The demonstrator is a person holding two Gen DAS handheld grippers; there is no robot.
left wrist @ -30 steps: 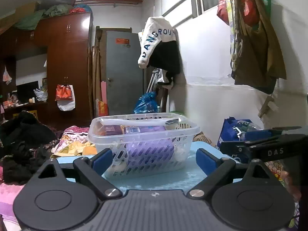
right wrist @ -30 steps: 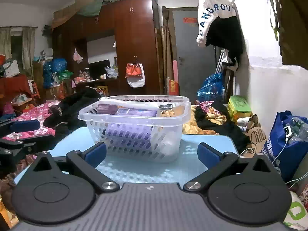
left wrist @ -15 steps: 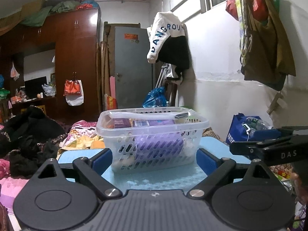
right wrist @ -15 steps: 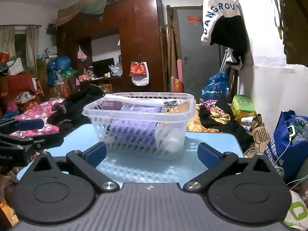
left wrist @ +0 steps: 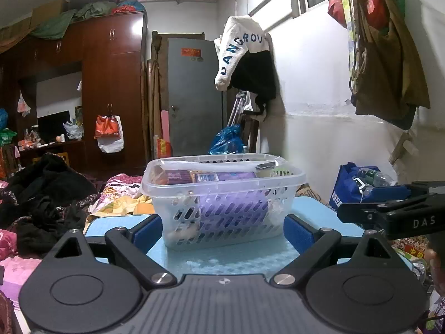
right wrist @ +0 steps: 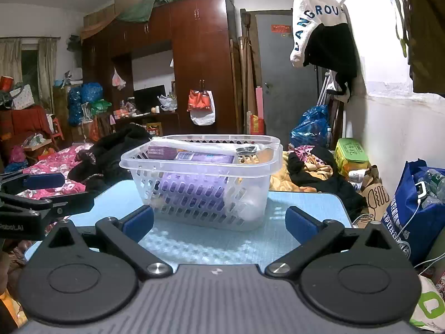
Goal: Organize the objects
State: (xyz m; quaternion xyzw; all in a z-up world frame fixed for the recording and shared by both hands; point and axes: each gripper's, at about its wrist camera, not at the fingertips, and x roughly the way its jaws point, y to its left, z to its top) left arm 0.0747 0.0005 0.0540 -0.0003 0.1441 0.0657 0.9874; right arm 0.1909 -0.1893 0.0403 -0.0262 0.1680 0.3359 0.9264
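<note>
Left wrist view: our left gripper [left wrist: 222, 231] hangs low at the near edge of the blue table [left wrist: 319, 217], fingers spread wide, nothing between them. The clear plastic basket [left wrist: 222, 194] stands upright mid-table, just beyond the blue pads [left wrist: 147, 232], framed between them but not touched. Its long axis runs left-right across our view. Inside, a purple pack [left wrist: 233, 211] stands on its side, and a white flat packet [left wrist: 211, 164] lies along the rim, also left-right. The right gripper [left wrist: 389, 208] shows at the right edge, side-on.

Right wrist view: our right gripper [right wrist: 219, 222] is also wide open and empty, level with the table, basket [right wrist: 200, 192] ahead and slightly left. From here the basket sits skewed, near-left corner toward us, long axis running left to far right. The left gripper [right wrist: 41, 192] pokes in from the left.

We judge both grippers are held back and open because everything is already in the basket; sorting looks done or nearly so.
</note>
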